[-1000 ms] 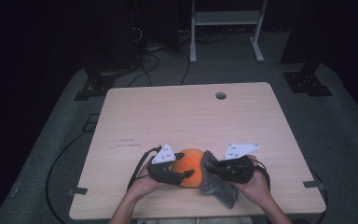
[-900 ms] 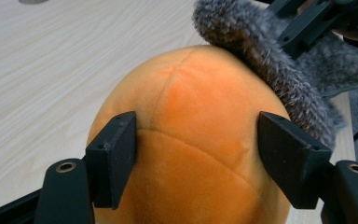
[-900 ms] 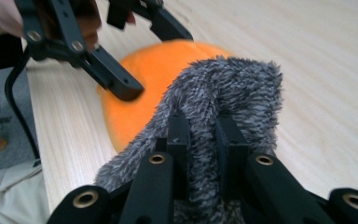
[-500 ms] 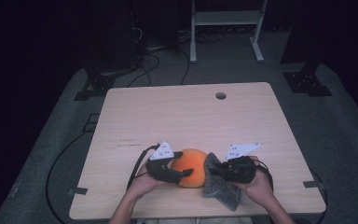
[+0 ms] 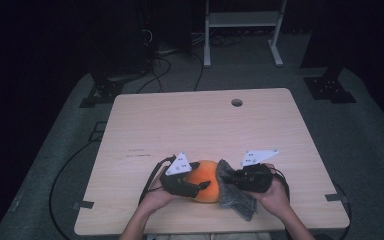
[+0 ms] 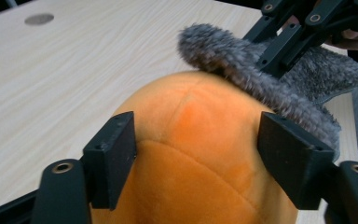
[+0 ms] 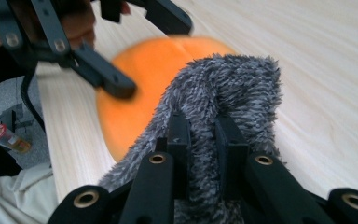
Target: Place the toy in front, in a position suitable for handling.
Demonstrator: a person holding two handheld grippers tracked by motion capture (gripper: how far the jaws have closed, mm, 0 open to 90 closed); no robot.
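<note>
Two grippers in play, working one orange plush ball (image 5: 206, 181) and a grey fuzzy cloth (image 5: 235, 194) at the near edge of the wooden table (image 5: 200, 125).

High view: left gripper (image 5: 198, 186) wrapped around the ball from the left, right gripper (image 5: 228, 179) pressing the cloth against the ball's right side. Cloth touching the ball, its tail trailing down toward the table edge. Hands (image 5: 272, 192) right up against each other.

Left gripper view: jaws spread wide, one pad on each flank of the ball (image 6: 191, 172), hugging it rather than squashing it. Cloth (image 6: 261, 74) draped over the top of the ball, pinched farther off by the other gripper (image 6: 279, 44).

Right gripper view: jaws pulled close together, clamped on a fold of the cloth (image 7: 223, 102), fuzz bulging out around both pads. Ball (image 7: 140, 93) just behind, a bit blurred.

Looks like mid-wipe, or mid-wrap, hard to call. Next move probably: keep the ball pinned, drag the cloth over the top without losing the pinch.

No containers anywhere, nothing inside anything.
</note>
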